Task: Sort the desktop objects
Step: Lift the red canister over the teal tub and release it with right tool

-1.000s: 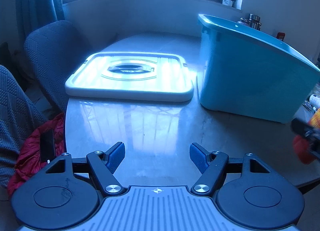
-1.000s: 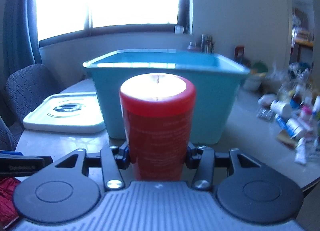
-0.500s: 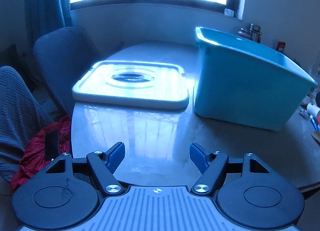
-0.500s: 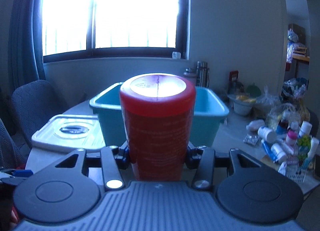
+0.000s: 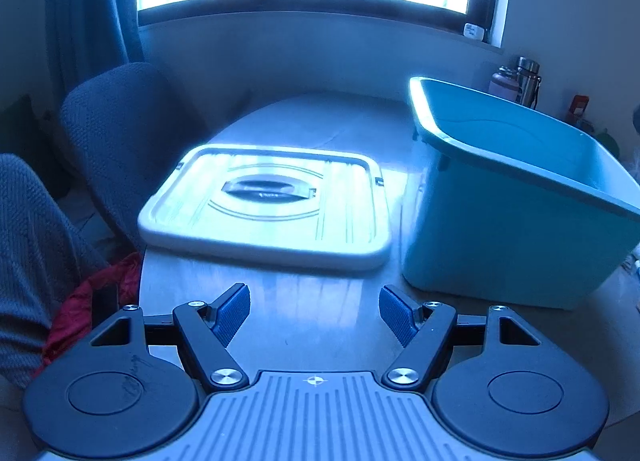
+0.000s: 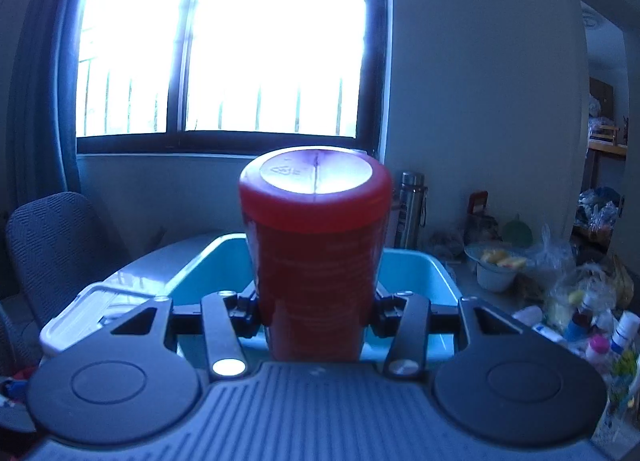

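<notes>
My right gripper [image 6: 315, 311] is shut on a red cylindrical container [image 6: 315, 253] with a pale flat end facing up. It holds the container in the air above the near rim of the teal bin [image 6: 416, 273]. The teal bin [image 5: 516, 197] stands on the table at the right in the left wrist view, and what shows of its inside looks empty. My left gripper [image 5: 314, 311] is open and empty, low over the table's near edge, left of the bin.
The bin's white lid [image 5: 268, 205] lies flat on the table left of the bin. Several bottles and tubes [image 6: 592, 337] lie at the right. A white bowl [image 6: 496, 269], flasks [image 6: 412, 205] and bags stand behind. A grey chair [image 5: 124, 133] is at the left.
My right gripper has risen with the red container, from below the bin's rim to above it. My left gripper has also lifted, so the bin's inside shows.
</notes>
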